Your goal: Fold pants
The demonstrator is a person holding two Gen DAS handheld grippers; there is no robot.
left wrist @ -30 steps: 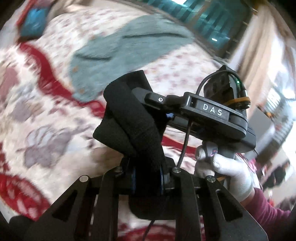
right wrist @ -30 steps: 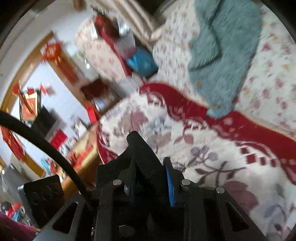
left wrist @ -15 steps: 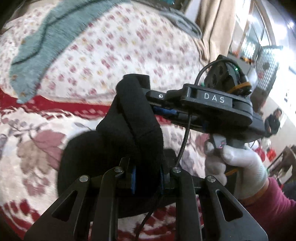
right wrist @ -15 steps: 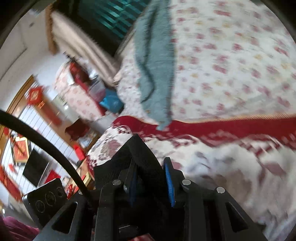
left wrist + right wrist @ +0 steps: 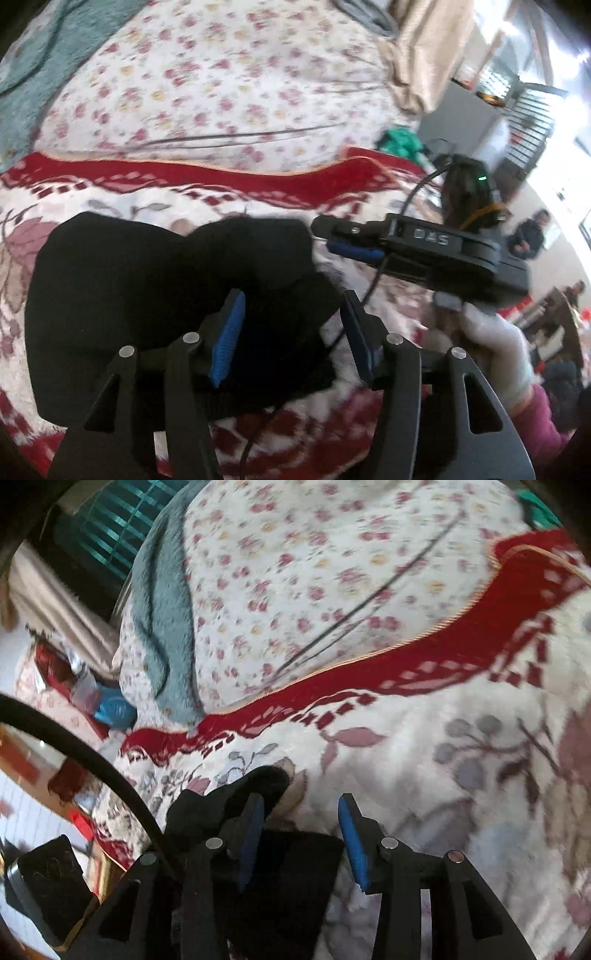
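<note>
**Item: folded pants, set down on bed**

We log black knit pants (image 5: 155,295) bundled lower left on the white plush floral blanket (image 5: 258,206). Our left gripper (image 5: 291,332) and right gripper (image 5: 301,834) both gape, empty, presumably so the fold rests undisturbed.
</note>
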